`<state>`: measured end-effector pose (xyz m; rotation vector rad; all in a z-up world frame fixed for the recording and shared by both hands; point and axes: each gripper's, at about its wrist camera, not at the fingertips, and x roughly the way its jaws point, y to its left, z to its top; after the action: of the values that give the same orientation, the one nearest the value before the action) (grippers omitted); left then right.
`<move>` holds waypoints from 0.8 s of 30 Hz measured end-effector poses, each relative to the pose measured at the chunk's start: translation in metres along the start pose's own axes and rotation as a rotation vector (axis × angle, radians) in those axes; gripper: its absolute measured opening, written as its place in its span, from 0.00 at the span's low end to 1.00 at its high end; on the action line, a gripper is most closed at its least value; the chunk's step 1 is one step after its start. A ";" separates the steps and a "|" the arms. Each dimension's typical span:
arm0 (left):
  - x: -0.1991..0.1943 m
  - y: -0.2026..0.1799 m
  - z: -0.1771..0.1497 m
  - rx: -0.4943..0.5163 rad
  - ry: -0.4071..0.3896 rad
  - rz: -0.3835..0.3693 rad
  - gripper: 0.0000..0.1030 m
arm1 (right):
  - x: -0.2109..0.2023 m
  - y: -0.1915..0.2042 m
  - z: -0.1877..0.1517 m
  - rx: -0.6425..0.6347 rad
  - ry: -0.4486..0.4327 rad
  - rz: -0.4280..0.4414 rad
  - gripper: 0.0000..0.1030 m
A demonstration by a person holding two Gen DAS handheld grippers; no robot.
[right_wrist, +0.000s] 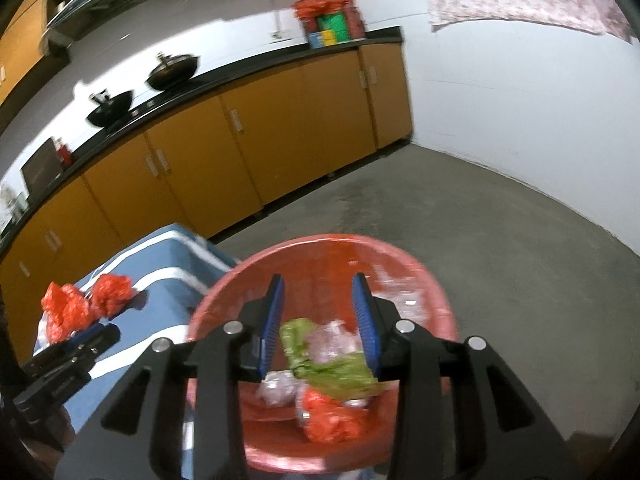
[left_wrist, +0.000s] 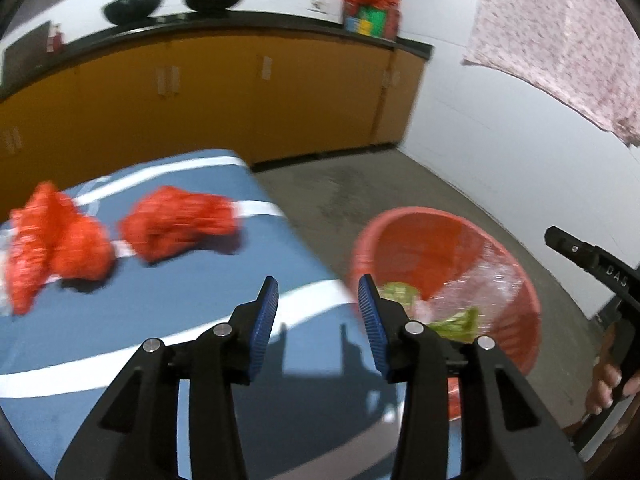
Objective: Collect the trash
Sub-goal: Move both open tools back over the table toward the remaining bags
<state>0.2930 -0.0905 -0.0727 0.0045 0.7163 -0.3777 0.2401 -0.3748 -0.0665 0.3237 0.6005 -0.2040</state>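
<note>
Both claws are open and empty: the right claw (right_wrist: 318,316) hangs over the red bin (right_wrist: 436,280). Next, the left claw (left_wrist: 318,312) should probably grab a red bag (left_wrist: 180,226) on the blue worktop (left_wrist: 100,344).

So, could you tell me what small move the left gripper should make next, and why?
Probably reach the left gripper, open and empty, forward-left to the nearer crumpled red plastic bag on the blue table. Two such bags still lie there, while the red basket already holds trash.
</note>
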 end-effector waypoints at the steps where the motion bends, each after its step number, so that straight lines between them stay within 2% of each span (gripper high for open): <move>1: -0.006 0.012 -0.001 -0.005 -0.010 0.024 0.46 | 0.003 0.011 -0.001 -0.016 0.005 0.015 0.35; 5: -0.030 0.066 -0.009 -0.028 -0.058 0.141 0.49 | 0.014 0.058 -0.001 -0.078 0.026 0.079 0.35; 7: -0.042 0.099 -0.017 -0.058 -0.069 0.207 0.55 | 0.021 0.086 -0.002 -0.114 0.035 0.113 0.37; 11: -0.060 0.164 -0.030 -0.147 -0.069 0.328 0.59 | 0.038 0.145 -0.011 -0.197 0.068 0.193 0.42; 15: -0.077 0.224 -0.043 -0.249 -0.073 0.434 0.68 | 0.060 0.208 -0.026 -0.297 0.107 0.260 0.51; 18: -0.082 0.256 -0.051 -0.320 -0.077 0.469 0.72 | 0.074 0.244 -0.034 -0.345 0.115 0.287 0.71; 20: -0.086 0.267 -0.052 -0.349 -0.079 0.480 0.78 | 0.083 0.264 -0.037 -0.378 0.096 0.293 0.85; 24: -0.081 0.287 -0.052 -0.394 -0.079 0.485 0.83 | 0.105 0.290 -0.031 -0.416 0.077 0.288 0.93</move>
<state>0.3017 0.2116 -0.0954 -0.2052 0.6768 0.2291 0.3898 -0.1043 -0.0822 0.0126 0.6487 0.2110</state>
